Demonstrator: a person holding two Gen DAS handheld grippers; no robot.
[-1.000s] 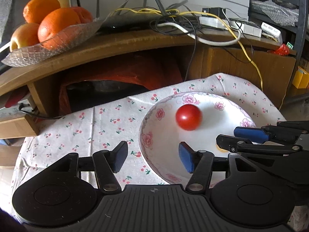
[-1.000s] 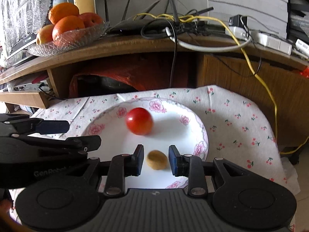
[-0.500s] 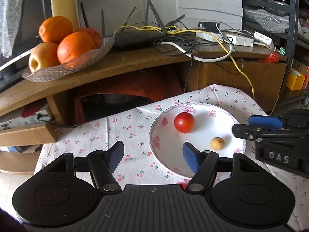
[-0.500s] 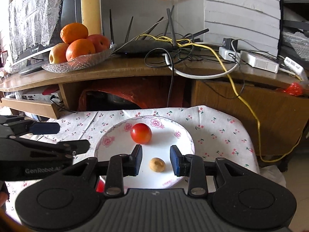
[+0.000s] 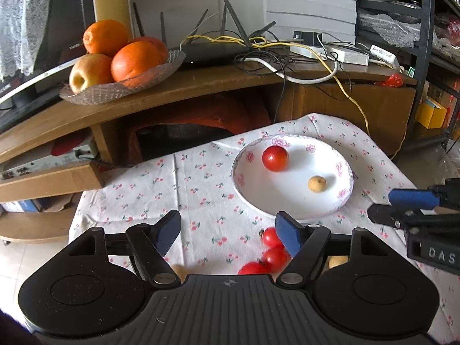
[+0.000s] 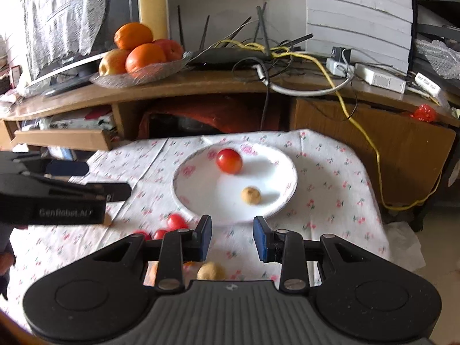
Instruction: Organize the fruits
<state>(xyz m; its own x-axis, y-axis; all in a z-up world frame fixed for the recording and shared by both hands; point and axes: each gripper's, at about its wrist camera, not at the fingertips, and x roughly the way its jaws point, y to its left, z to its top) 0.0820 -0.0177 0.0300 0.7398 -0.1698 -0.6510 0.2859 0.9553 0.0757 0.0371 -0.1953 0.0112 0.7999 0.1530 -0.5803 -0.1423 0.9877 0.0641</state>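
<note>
Both grippers hover released over the bench, holding nothing.

The plate [image 5: 293, 215] on the cloth [image 5: 201, 184] carries a tomato [image 5: 275, 158] and a small brown fruit [image 5: 316, 183], apart. Left gripper [image 5: 230, 231] and right gripper [image 6: 232, 237] have fingers spread, near the plate's front rim. Three more tomatoes [image 5: 273, 254] lie on the cloth beside the plate.

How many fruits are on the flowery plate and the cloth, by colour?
Red tomatoes: 4, one on the plate at, three on the cloth at.
Tan round fruits: 2, one on the plate, one on the cloth.
Total: 6 in view; the grippers may hide more.
</note>
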